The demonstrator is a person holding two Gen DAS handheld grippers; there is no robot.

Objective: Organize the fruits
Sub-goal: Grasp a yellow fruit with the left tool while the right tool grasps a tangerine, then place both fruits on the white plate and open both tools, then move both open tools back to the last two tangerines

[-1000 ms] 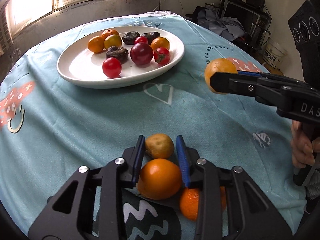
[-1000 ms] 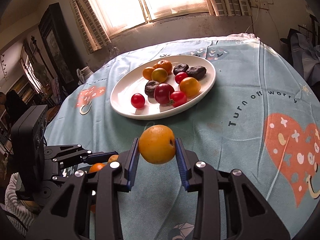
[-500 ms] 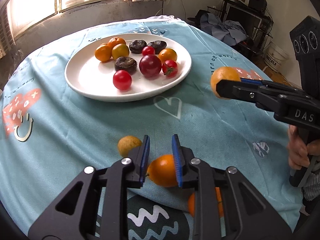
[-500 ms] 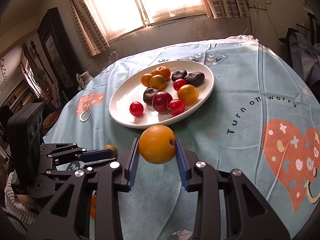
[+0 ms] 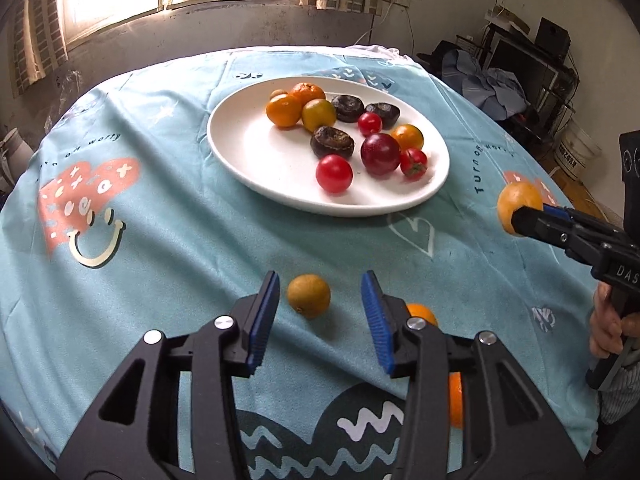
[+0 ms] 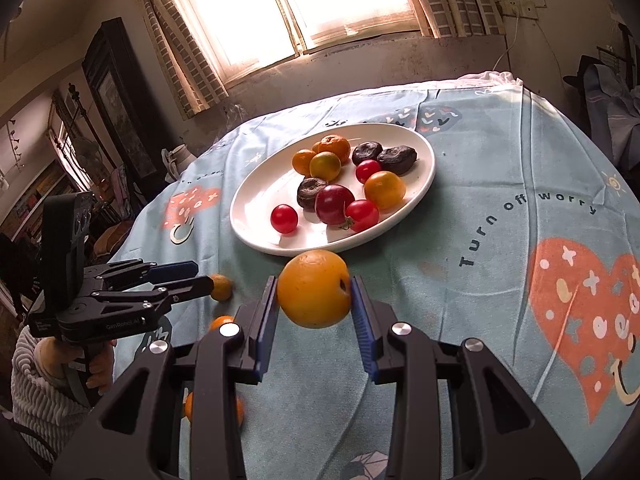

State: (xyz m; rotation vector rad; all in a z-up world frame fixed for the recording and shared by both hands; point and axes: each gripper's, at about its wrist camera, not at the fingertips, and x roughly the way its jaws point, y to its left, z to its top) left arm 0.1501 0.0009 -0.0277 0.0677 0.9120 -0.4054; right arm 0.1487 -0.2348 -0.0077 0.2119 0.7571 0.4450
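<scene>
Right wrist view: right gripper (image 6: 315,292) clamps an orange (image 6: 314,289) near the plate (image 6: 256,236), dimple facing right. Left gripper (image 5: 320,312) jaws just opening, empty, brownish fruit (image 5: 309,295) on the tablecloth (image 5: 168,248) between them.

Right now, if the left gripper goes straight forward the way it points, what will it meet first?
Probably the small brownish-yellow fruit lying on the tablecloth, between the open fingers of the left gripper. The white plate lies further along. Depth is hard to judge.
</scene>
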